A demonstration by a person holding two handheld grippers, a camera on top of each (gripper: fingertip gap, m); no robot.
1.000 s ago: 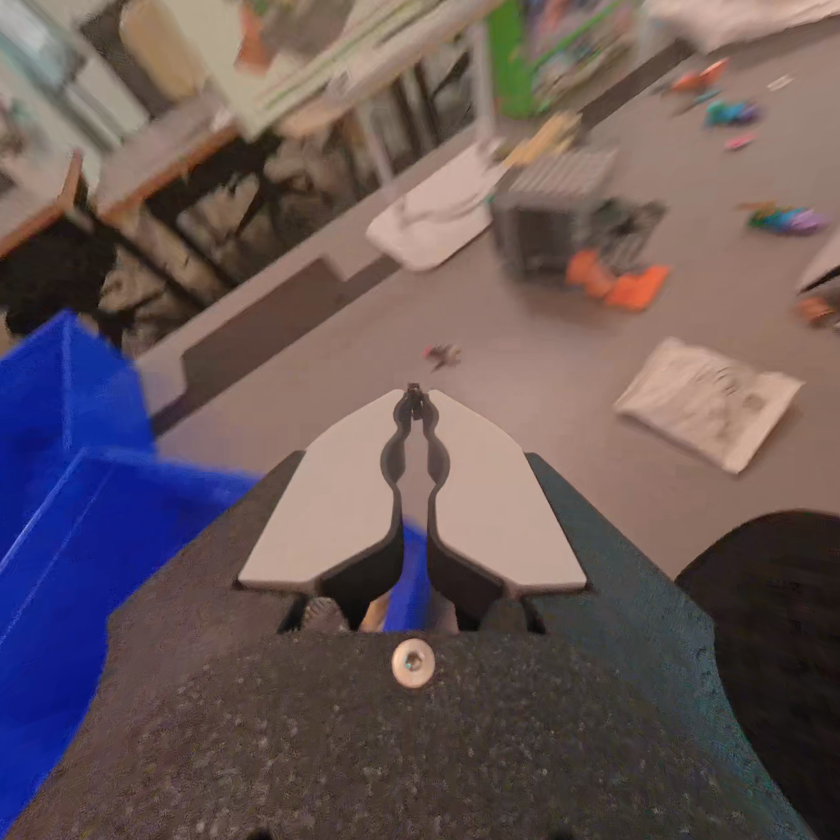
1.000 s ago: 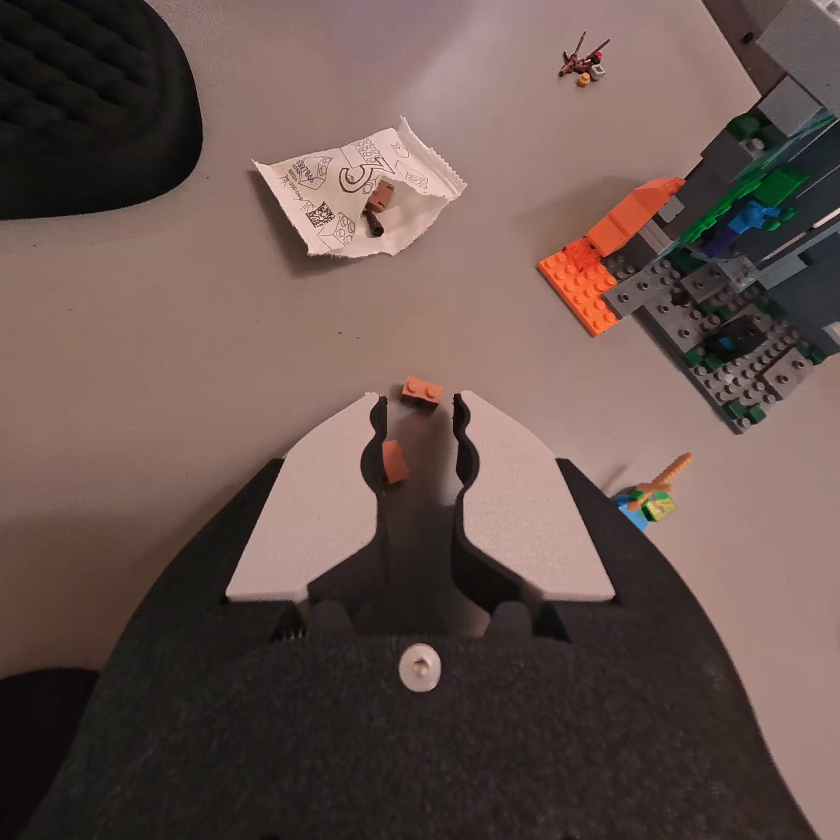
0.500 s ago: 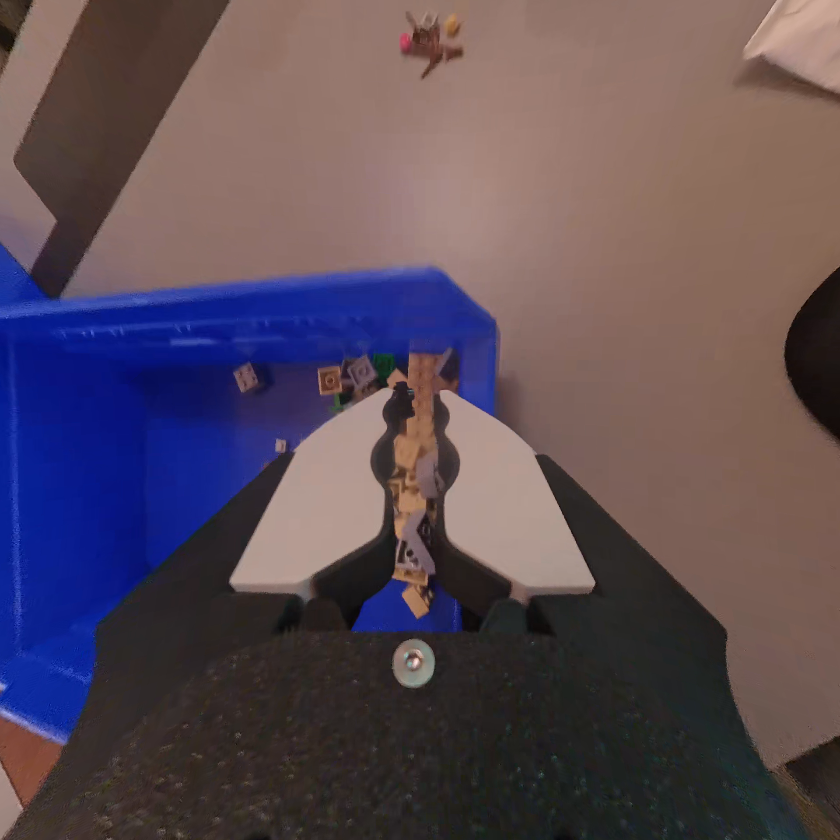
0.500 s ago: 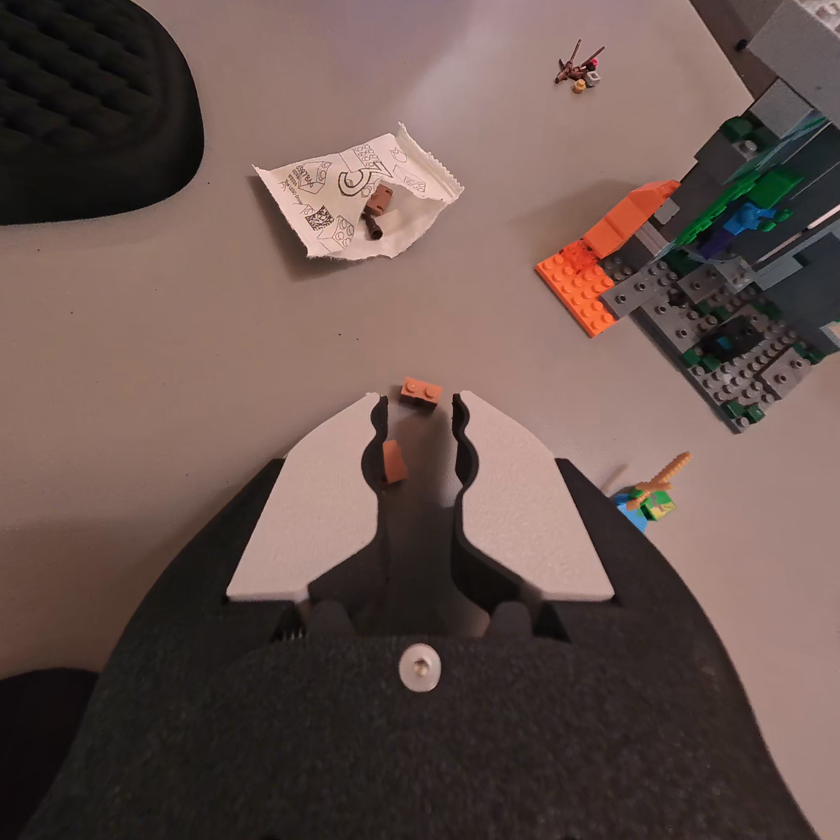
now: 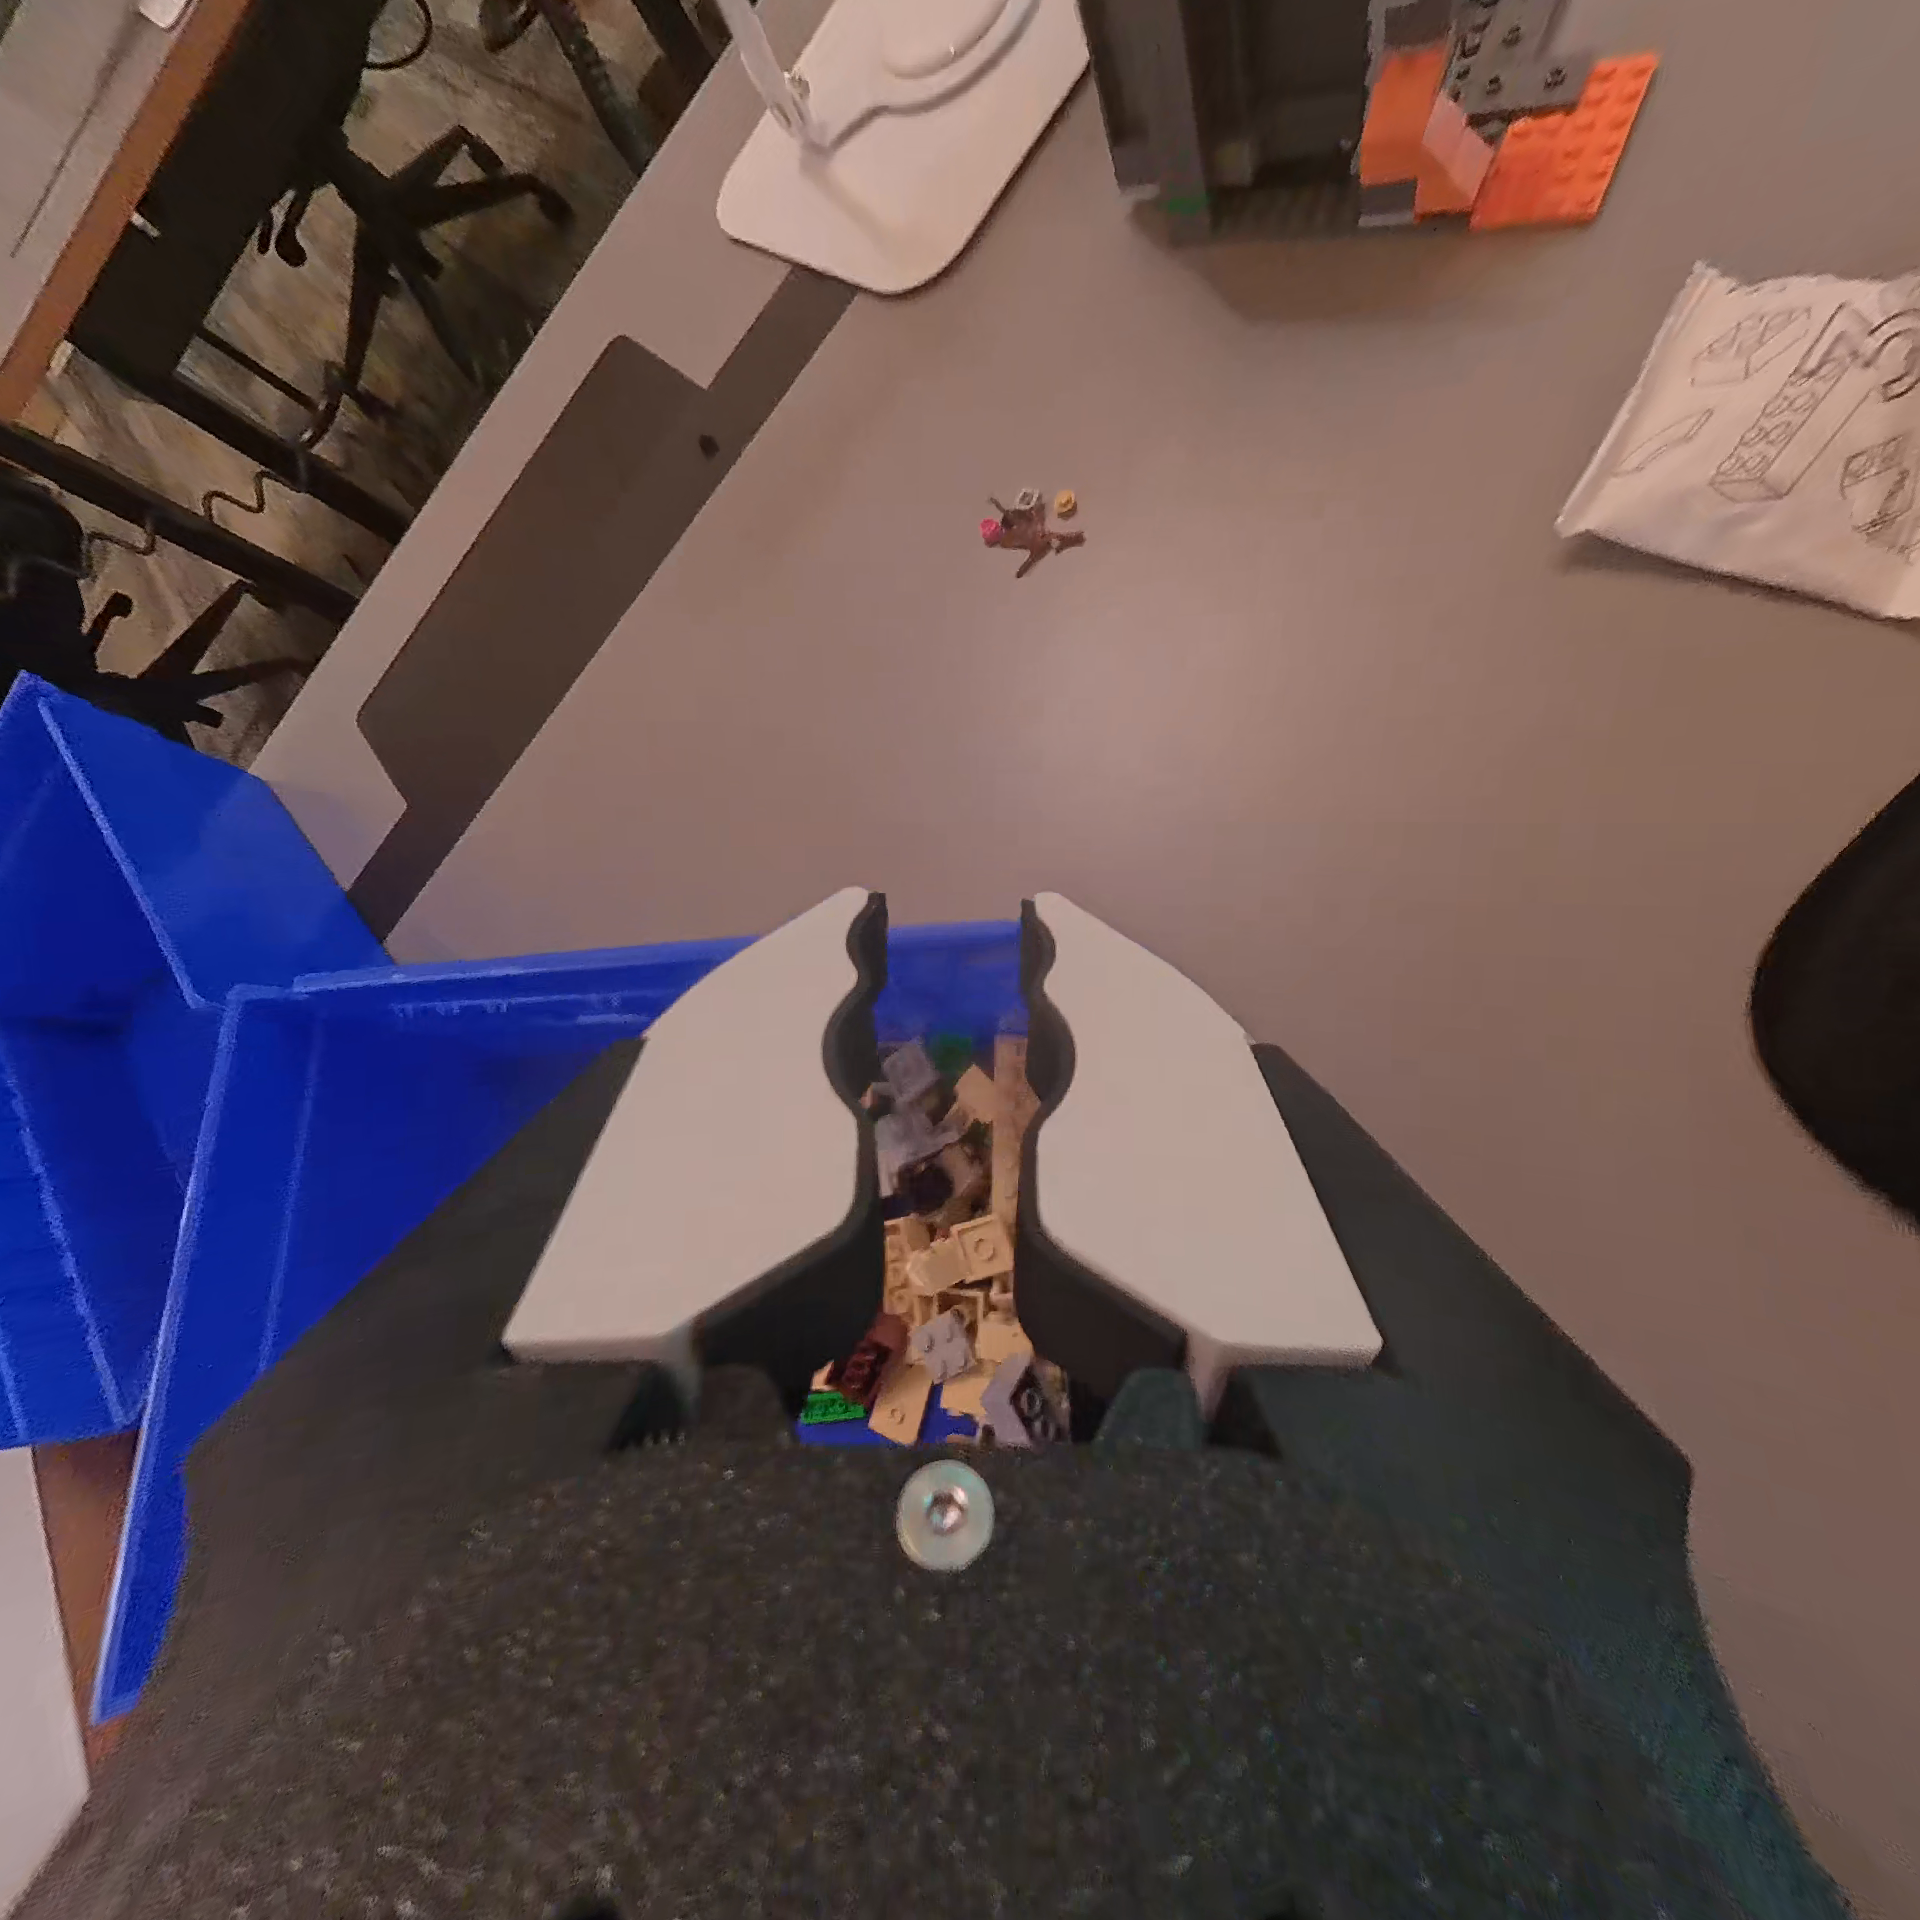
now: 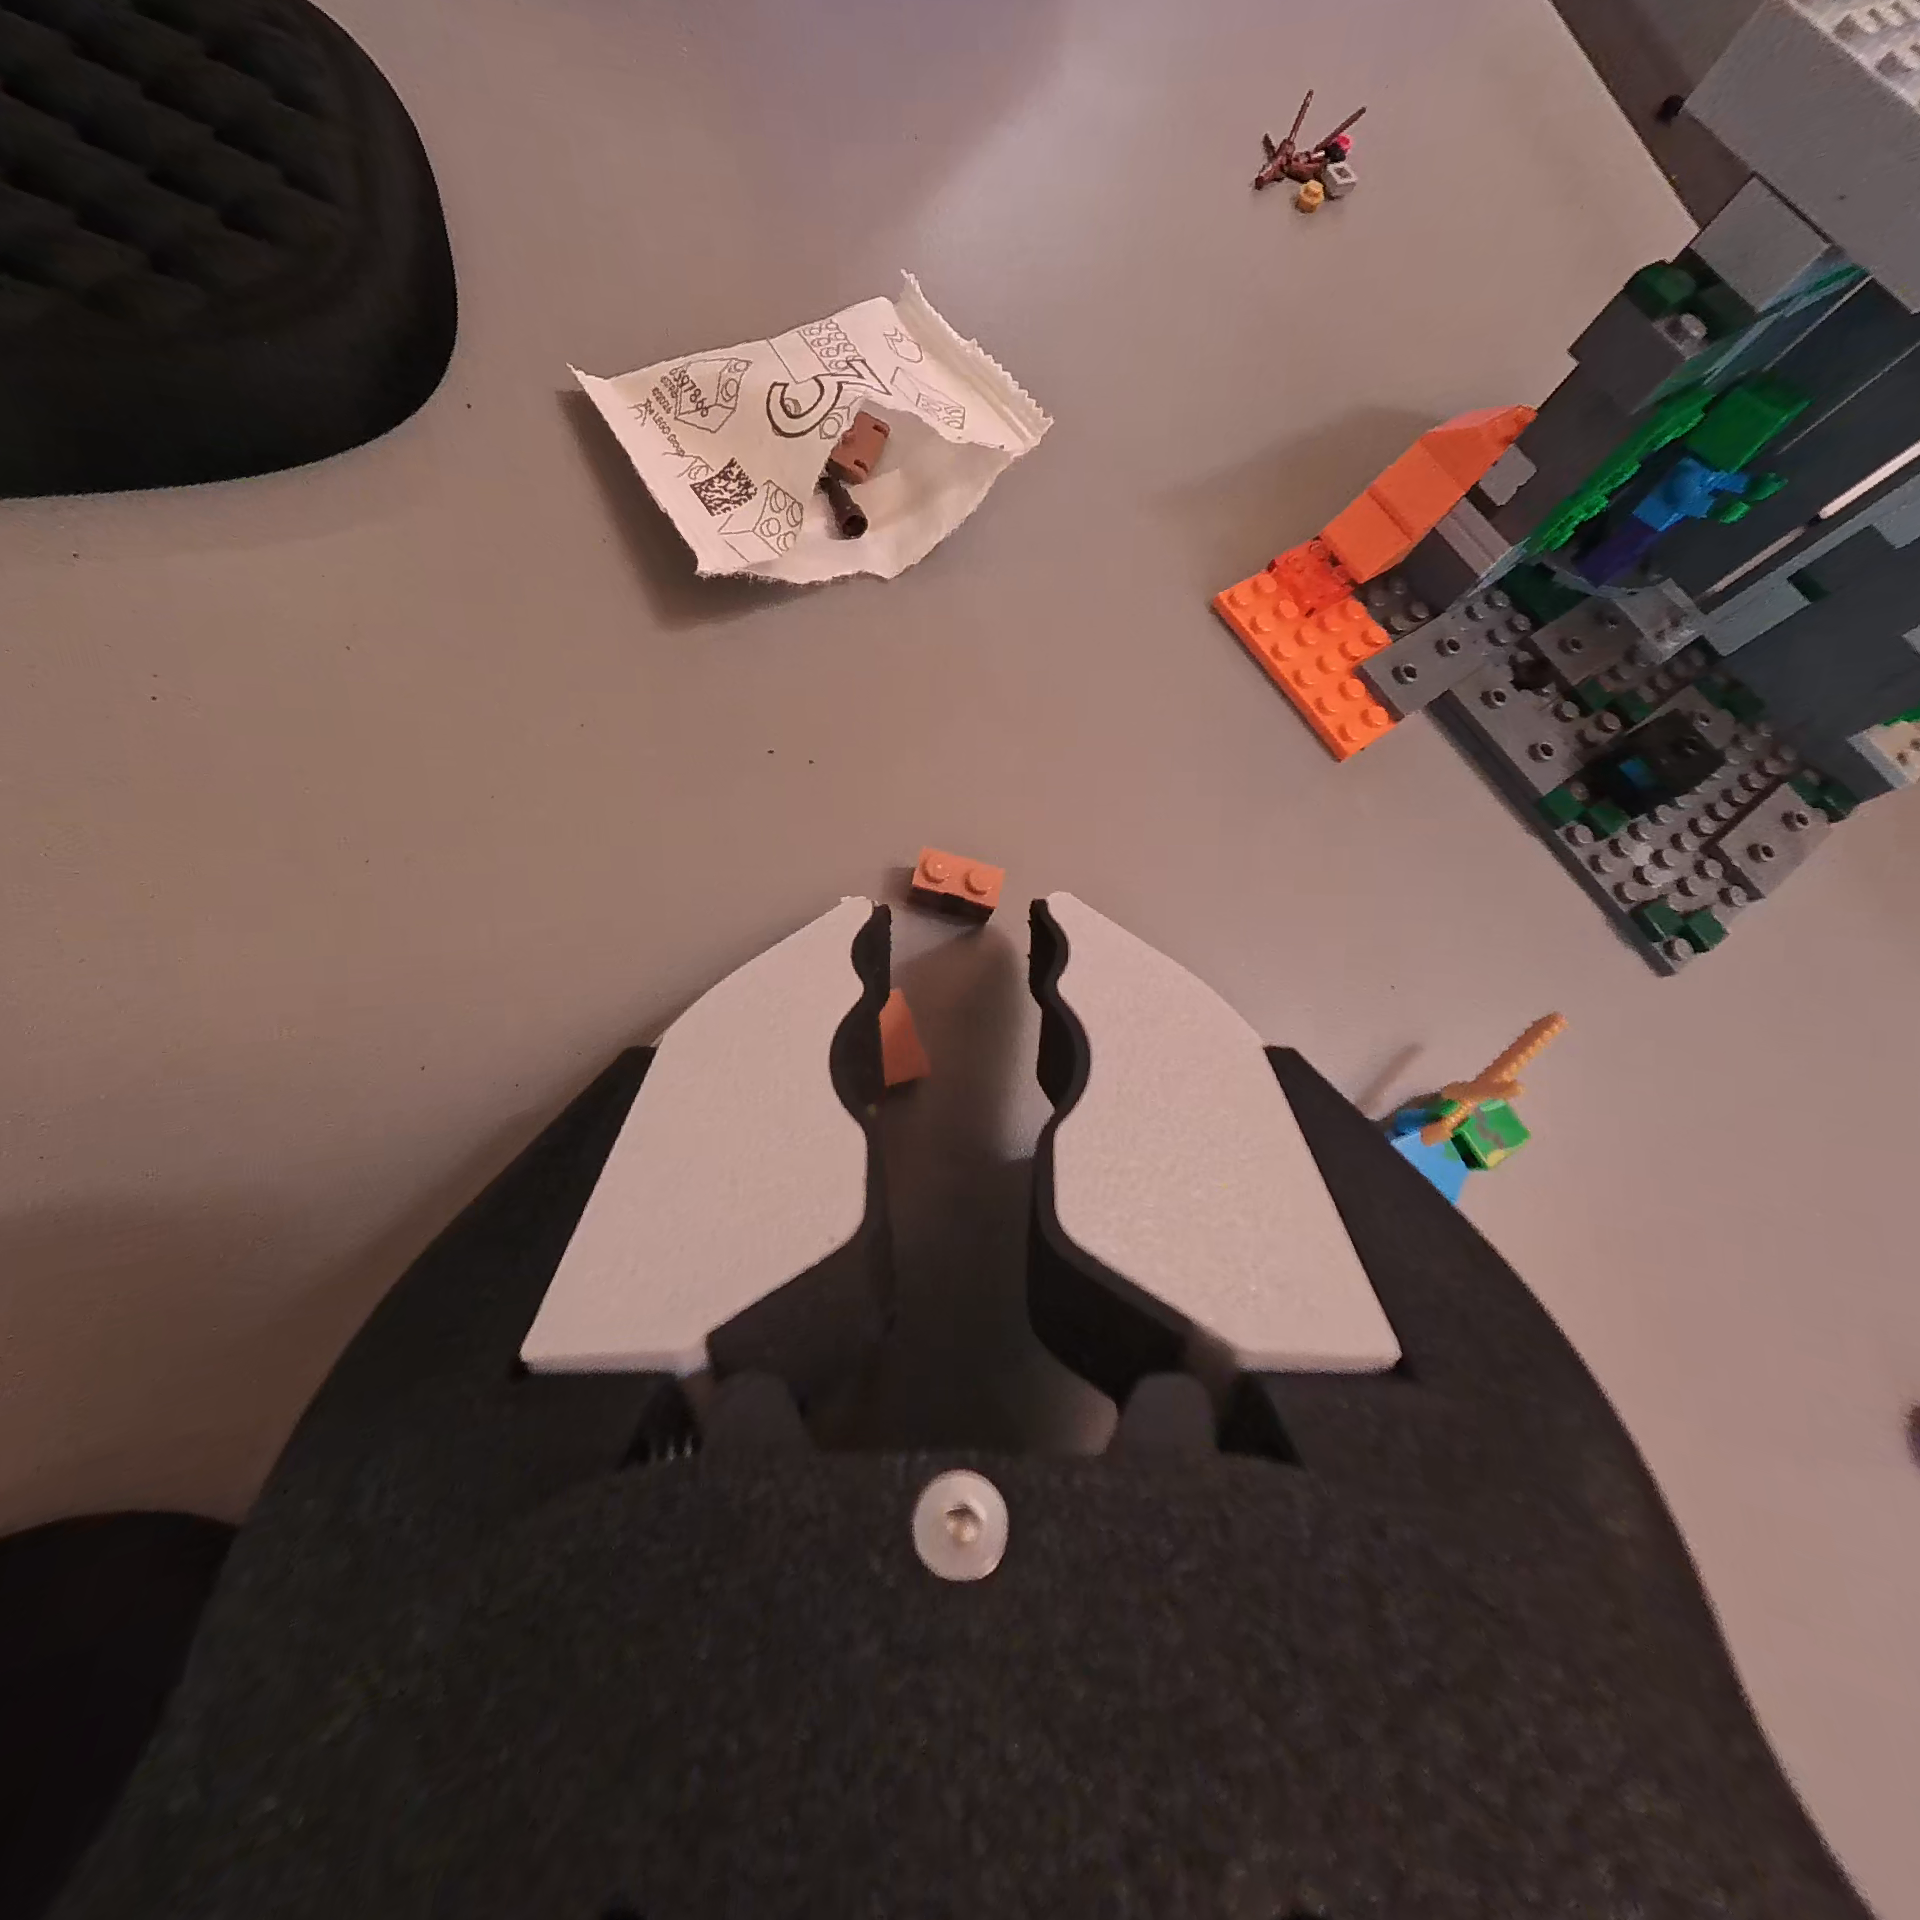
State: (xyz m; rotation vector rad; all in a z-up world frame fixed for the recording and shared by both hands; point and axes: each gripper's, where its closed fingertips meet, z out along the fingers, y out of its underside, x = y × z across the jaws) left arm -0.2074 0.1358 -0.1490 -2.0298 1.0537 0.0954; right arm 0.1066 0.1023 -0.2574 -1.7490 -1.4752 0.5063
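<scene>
In the left wrist view my left gripper point(image 5: 954, 914) is open and empty, held above a blue bin point(image 5: 468, 997). Loose tan, grey and brown bricks point(image 5: 951, 1247) in the bin show between the fingers. In the right wrist view my right gripper point(image 6: 954, 914) is open and empty, low over the grey table point(image 6: 416, 831). A small brown-orange two-stud brick point(image 6: 958, 883) lies just beyond its fingertips. A second brown-orange piece point(image 6: 902, 1039) lies between the fingers, close to the left one; I cannot tell if they touch.
A torn white paper bag point(image 6: 748, 468) holding brown pieces point(image 6: 862, 447) lies ahead; it also shows at the right of the left wrist view point(image 5: 1766, 436). A grey, green and orange brick build point(image 6: 1662, 644) stands right. A small figure point(image 6: 1465, 1122), tiny parts point(image 5: 1029, 525), a black padded object point(image 6: 156, 239) and a white stand base point(image 5: 894, 135) are also here. There is about 35 centimetres between the tips of the two grippers.
My left gripper has swung from over the table to above the blue bin and gone from shut to open. The right gripper and the bricks near it have not moved.
</scene>
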